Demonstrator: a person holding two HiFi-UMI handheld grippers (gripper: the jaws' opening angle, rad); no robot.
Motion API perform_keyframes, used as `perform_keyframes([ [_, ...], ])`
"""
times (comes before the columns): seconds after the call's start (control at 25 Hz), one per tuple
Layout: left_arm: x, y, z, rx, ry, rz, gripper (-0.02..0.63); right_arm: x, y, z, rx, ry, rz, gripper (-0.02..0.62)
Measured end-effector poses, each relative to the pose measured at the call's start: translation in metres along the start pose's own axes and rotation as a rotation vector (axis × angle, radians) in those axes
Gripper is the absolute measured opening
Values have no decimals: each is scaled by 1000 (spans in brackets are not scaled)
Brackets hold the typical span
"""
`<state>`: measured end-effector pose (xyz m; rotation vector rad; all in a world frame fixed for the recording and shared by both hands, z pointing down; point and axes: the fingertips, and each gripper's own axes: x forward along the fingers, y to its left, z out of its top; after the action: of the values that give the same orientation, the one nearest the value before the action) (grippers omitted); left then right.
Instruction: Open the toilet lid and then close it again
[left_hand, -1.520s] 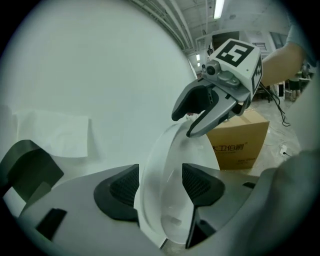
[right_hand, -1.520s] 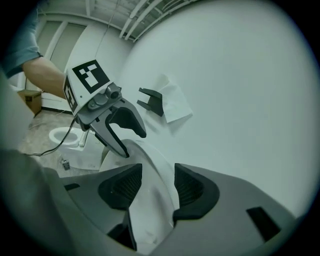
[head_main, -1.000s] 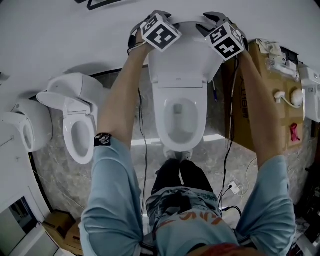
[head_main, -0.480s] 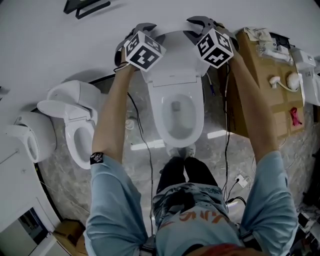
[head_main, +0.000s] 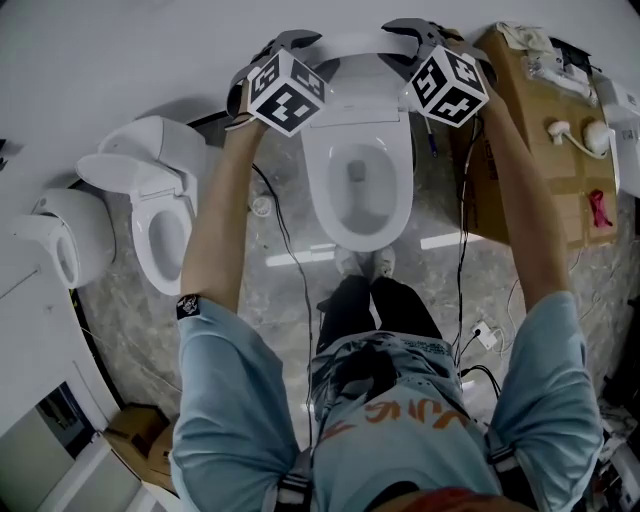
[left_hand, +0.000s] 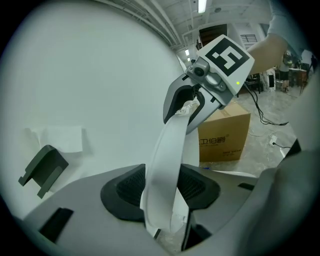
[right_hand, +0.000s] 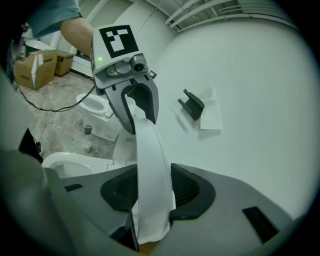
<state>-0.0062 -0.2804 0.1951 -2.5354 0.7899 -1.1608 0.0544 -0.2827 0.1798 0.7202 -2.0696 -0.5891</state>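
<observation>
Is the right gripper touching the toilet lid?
Touching. The right gripper view shows the lid rim wedged between the right gripper's opening jaws, against both pads.

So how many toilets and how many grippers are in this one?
Toilets: 3 (middle toilet, left toilet, far-left toilet)
Grippers: 2 (left gripper, right gripper, jaws of both opening, lid between them)
Total: 5

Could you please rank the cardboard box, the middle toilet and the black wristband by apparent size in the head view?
1. Cardboard box, partly hidden.
2. Middle toilet, nearly as large; unsure.
3. Black wristband.
</observation>
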Motion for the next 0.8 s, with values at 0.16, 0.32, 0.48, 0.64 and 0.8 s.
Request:
perform_keyframes([
  [0.16, -20, -34, -2, 4, -26, -38, 221, -21, 34, 4, -25, -4, 49, 176],
  [0.32, -41, -66, -17, 5, -22, -69, 232, -33, 75, 13, -60, 4, 102, 176],
  [0.48, -56, -108, -28, -14, -12, -91, 247, -50, 119, 10, -82, -8, 146, 178],
  [0.64, -67, -146, -35, 0, -12, -135, 252, -66, 157, 3, -97, 6, 172, 179],
  [0.8, -81, -178, -52, 2, -8, -207, 244, -72, 198, 3, -78, 0, 223, 193],
])
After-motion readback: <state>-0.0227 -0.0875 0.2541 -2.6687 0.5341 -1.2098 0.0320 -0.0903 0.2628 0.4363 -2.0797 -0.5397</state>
